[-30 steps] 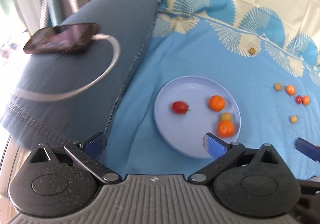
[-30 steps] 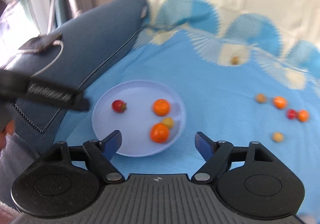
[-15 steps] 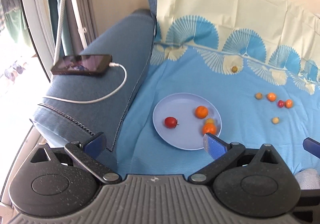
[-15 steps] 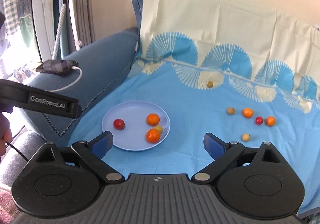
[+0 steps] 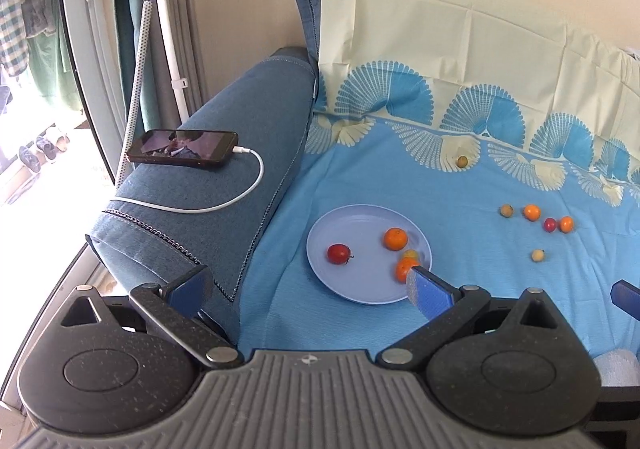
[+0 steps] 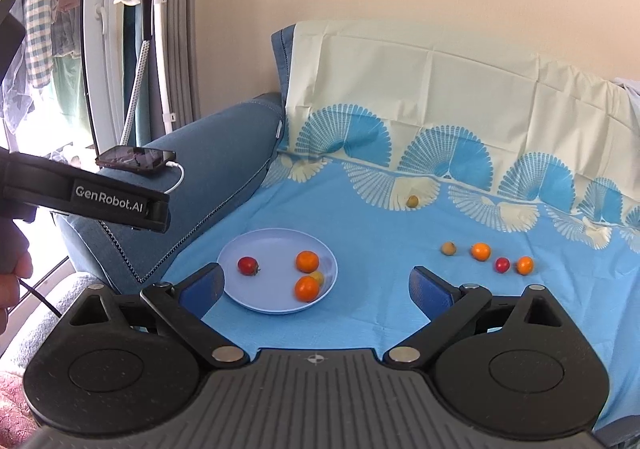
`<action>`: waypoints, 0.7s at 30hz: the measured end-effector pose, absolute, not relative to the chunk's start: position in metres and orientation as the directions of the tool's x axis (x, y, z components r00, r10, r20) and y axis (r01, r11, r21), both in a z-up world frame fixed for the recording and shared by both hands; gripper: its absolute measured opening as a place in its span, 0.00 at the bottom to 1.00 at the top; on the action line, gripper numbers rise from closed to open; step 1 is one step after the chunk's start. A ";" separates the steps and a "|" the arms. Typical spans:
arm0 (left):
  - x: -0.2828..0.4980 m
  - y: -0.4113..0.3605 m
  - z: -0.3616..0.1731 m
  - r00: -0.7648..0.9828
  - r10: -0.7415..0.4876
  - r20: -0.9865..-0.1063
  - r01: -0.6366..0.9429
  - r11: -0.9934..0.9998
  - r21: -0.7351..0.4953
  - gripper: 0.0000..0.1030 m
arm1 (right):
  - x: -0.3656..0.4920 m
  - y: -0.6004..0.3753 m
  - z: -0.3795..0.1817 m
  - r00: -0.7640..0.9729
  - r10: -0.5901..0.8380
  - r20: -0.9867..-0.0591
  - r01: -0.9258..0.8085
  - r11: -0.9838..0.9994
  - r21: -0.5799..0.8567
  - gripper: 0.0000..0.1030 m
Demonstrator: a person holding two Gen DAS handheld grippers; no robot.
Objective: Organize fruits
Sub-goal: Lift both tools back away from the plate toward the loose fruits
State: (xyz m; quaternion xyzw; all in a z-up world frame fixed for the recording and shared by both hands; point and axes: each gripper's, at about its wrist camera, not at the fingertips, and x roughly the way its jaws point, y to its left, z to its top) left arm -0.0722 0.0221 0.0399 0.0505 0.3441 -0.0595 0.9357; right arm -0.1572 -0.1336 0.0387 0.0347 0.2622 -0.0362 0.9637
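Observation:
A pale blue plate (image 5: 360, 291) (image 6: 256, 301) lies on the blue cloth. It holds a red tomato (image 5: 338, 253) (image 6: 247, 265), two orange fruits (image 5: 395, 239) (image 6: 307, 261) and a small yellow one (image 6: 318, 276). Several small fruits lie loose on the cloth to the right (image 5: 532, 212) (image 6: 480, 251), one farther back (image 5: 463, 161) (image 6: 412, 201). My left gripper (image 5: 308, 287) is open and empty, held back from the plate. My right gripper (image 6: 318, 285) is open and empty, also back from the plate.
A blue sofa armrest (image 5: 224, 185) on the left carries a phone (image 5: 184, 148) on a white charging cable (image 5: 224, 205). A garment steamer stand (image 6: 156, 49) is by the window. The left gripper's body (image 6: 84, 197) shows at the left of the right wrist view.
Both grippers have pulled back and up from the plate, which looks smaller and farther now. The jaws stayed open. The fruits have not moved.

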 end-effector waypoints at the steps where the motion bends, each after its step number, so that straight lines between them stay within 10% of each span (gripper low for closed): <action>1: -0.073 0.024 0.041 0.761 -0.072 -0.645 0.141 0.989 0.055 1.00 | -0.158 -0.133 0.039 0.860 -0.050 -0.507 0.087 0.995 0.049 0.96; 21: -0.073 0.032 0.040 0.756 -0.062 -0.651 0.128 0.990 0.055 1.00 | -0.157 -0.125 0.035 0.855 -0.034 -0.517 0.076 0.995 0.059 0.96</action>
